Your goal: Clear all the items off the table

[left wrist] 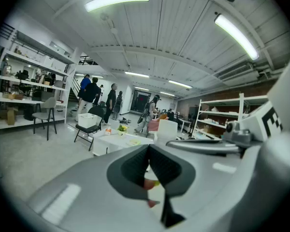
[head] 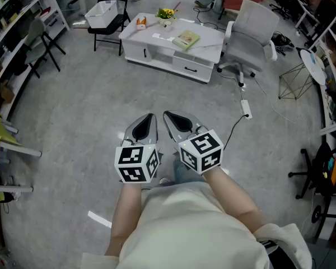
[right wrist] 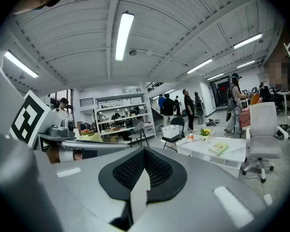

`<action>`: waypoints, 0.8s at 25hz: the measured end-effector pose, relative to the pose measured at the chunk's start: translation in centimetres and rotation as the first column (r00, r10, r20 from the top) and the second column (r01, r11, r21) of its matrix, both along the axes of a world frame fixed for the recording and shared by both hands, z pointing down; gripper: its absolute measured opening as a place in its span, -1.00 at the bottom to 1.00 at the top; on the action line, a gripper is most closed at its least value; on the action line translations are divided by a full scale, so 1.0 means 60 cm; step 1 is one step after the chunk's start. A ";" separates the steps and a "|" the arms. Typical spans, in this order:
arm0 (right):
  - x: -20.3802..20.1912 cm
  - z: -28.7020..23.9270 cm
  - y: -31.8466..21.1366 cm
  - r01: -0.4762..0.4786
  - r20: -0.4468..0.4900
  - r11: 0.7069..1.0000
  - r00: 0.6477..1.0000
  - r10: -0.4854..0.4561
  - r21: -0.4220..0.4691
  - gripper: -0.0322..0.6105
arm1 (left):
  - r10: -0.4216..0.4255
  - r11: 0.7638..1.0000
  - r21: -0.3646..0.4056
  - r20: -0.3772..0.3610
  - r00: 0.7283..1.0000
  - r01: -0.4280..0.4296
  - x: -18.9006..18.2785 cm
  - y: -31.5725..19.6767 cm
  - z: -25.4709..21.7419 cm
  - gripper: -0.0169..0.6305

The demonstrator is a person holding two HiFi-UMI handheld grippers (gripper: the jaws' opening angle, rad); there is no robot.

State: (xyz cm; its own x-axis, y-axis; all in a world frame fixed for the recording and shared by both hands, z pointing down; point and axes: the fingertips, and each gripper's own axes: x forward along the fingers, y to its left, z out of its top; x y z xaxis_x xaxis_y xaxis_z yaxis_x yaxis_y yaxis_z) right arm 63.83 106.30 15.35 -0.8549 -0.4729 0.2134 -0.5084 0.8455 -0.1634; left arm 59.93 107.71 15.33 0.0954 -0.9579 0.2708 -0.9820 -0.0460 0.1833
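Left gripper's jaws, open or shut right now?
Shut, and empty: the grey left gripper has its black ribbed pads meeting at the tips, nothing between them.

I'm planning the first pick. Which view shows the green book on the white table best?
The head view: the green book lies in plain sight from above, flat on the white table. The right gripper view shows it smaller, at a low angle; the left gripper view only as a tiny pale patch.
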 end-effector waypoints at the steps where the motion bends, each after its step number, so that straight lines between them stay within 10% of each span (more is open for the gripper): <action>1: -0.001 0.000 0.001 0.001 -0.003 1.000 1.000 -0.001 0.000 -0.91 | -0.001 1.000 0.001 -0.001 1.000 0.001 -0.001 0.001 -0.001 -0.92; 20: -0.028 -0.010 0.004 -0.003 0.029 0.999 1.000 0.004 -0.040 -0.91 | -0.013 1.000 -0.005 -0.046 0.999 0.013 -0.041 0.005 -0.005 -0.92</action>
State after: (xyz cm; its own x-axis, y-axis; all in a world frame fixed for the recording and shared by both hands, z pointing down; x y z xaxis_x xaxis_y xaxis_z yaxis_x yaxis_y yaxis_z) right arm 62.16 106.57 14.75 -0.8591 -0.4679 0.2073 -0.5063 0.8360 -0.2114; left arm 57.46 108.03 15.04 0.0955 -0.9577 0.2713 -0.9730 -0.0324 0.2284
